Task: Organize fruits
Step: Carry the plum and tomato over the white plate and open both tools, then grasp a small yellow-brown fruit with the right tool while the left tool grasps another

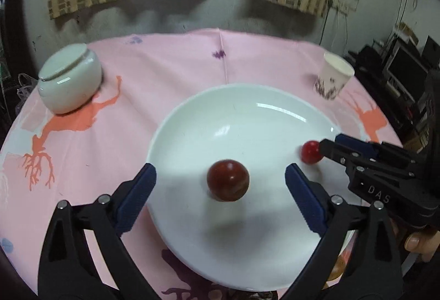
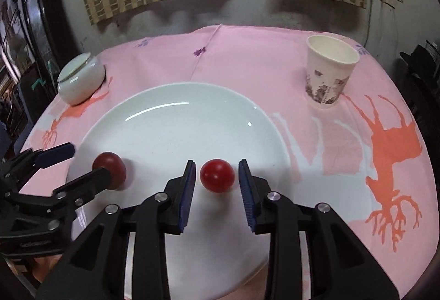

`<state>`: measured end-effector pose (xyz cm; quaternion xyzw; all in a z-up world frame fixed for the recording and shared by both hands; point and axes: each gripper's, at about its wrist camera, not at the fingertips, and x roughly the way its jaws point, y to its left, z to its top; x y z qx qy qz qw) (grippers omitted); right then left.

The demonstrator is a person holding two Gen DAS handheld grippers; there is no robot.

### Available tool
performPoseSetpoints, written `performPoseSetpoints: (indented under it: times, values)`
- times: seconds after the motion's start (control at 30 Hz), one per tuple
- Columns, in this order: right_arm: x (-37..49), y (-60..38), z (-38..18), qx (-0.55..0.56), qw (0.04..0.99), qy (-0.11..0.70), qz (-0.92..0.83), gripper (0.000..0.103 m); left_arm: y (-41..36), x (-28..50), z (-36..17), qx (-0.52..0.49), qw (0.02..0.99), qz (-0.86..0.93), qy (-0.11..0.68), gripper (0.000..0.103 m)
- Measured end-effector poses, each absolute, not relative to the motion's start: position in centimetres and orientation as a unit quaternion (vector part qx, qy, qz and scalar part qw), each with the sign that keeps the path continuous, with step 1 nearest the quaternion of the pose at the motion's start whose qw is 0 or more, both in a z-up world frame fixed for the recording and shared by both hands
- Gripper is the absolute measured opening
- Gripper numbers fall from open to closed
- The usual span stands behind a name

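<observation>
Both fruits (image 1: 228, 180) (image 2: 217, 175) lie on the plate (image 1: 242, 113); left gripper (image 1: 220, 179) jaws wide apart, right gripper (image 2: 217, 176) jaws slightly apart, neither pressing: lift straight clear without nudging.

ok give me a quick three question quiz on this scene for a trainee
1. True or false: the paper cup stands on the white plate.
2. Which gripper has its fingers spread wider? A) right gripper B) left gripper C) both the same
3. What lies between the right gripper's fingers?

Key
1. False: the cup stands on the pink cloth, apart from the plate.
2. B
3. The bright red fruit, lying on the plate, with a gap to each pad.
</observation>
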<state>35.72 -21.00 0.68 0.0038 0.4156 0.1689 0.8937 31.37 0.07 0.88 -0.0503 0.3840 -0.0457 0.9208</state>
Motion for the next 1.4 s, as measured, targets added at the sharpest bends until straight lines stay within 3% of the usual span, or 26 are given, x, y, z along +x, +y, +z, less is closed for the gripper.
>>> performPoseSetpoints:
  times: [0.03, 0.07, 0.37, 0.4, 0.47, 0.67, 1.03, 1.1, 1.13, 1.17, 1.4]
  values:
    - [35.1, -21.4, 1.2, 0.005, 0.892, 0.415, 0.179, 0.042, 0.3, 30.8, 1.5, -0.050, 0.923, -0.054, 0.379, 0.097]
    - [34.3, -21.6, 1.7, 0.007, 0.893, 0.412, 0.182, 0.059, 0.5, 30.4, 2.0, -0.047, 0.921, -0.061, 0.382, 0.097]
    - [21.5, -24.7, 5.1, -0.017, 0.895, 0.394, 0.209, 0.067, 3.8, 18.7, 4.8, -0.081, 0.925, -0.095, 0.358, 0.097]
    - [19.9, -24.9, 5.1, -0.021, 0.896, 0.392, 0.206, 0.072, 4.0, 17.5, 4.5, -0.087, 0.923, -0.093, 0.362, 0.097]
    - [17.1, -25.1, 5.0, -0.028, 0.903, 0.382, 0.194, 0.102, 4.3, 15.6, 3.7, -0.094, 0.919, -0.094, 0.371, 0.097]
    - [10.9, -23.0, 3.4, -0.112, 0.892, 0.364, 0.245, 0.102, 3.5, 12.3, 0.7, -0.079, 0.896, -0.110, 0.423, 0.098]
    - [6.7, -20.7, 0.2, -0.184, 0.830, 0.376, 0.368, 0.102, 3.8, 12.0, -1.9, -0.009, 0.893, -0.084, 0.441, 0.097]
    - [5.5, -19.4, -0.4, -0.206, 0.816, 0.377, 0.386, 0.085, 4.0, 11.9, -1.7, -0.007, 0.896, -0.082, 0.437, 0.097]
    - [4.9, -18.7, -0.8, -0.220, 0.811, 0.376, 0.391, 0.063, 4.2, 11.9, -1.6, -0.010, 0.895, -0.083, 0.437, 0.097]
    - [4.7, -18.1, -1.1, -0.231, 0.809, 0.374, 0.390, 0.055, 4.4, 11.9, -1.6, -0.013, 0.895, -0.082, 0.438, 0.097]
    - [5.8, -17.3, -3.3, -0.220, 0.795, 0.415, 0.384, 0.047, 5.7, 12.2, -1.7, -0.030, 0.890, -0.070, 0.449, 0.097]
